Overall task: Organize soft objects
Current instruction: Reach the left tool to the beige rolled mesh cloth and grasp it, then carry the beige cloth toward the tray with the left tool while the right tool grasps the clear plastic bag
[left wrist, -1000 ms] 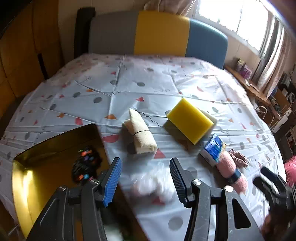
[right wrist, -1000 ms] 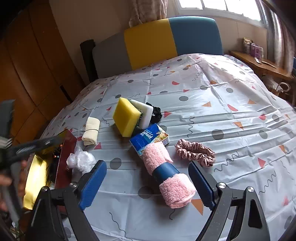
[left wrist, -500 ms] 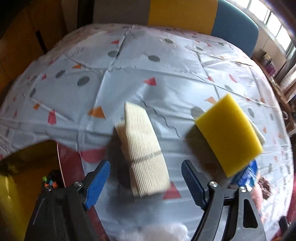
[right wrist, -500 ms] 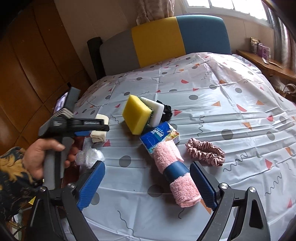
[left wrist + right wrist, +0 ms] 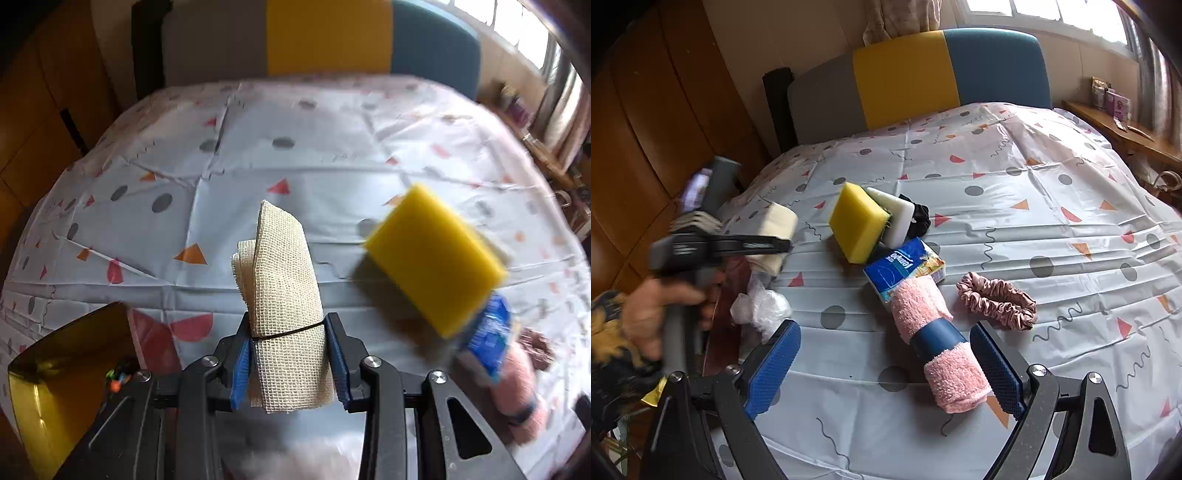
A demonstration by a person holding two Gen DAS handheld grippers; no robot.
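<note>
Between closing left gripper (image 5: pixel 290 356) pads, woven (banded) bandage roll (image 5: pixel 286 295)

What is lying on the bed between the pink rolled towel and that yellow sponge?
A blue tissue packet, seen in the right wrist view. The pink rolled towel overlaps its near end, and its far end reaches under the yellow sponge.

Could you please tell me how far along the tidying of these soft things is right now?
Early. Done: the gold tray seems to hold only some small dark multicoloured thing. In hand: the left gripper is closing on the beige mesh cloth roll. Left on the bed: yellow sponge, pink rolled towel between the open right gripper's jaws, pink satin scrunchie, blue tissue pack, clear crumpled plastic bag.
</note>
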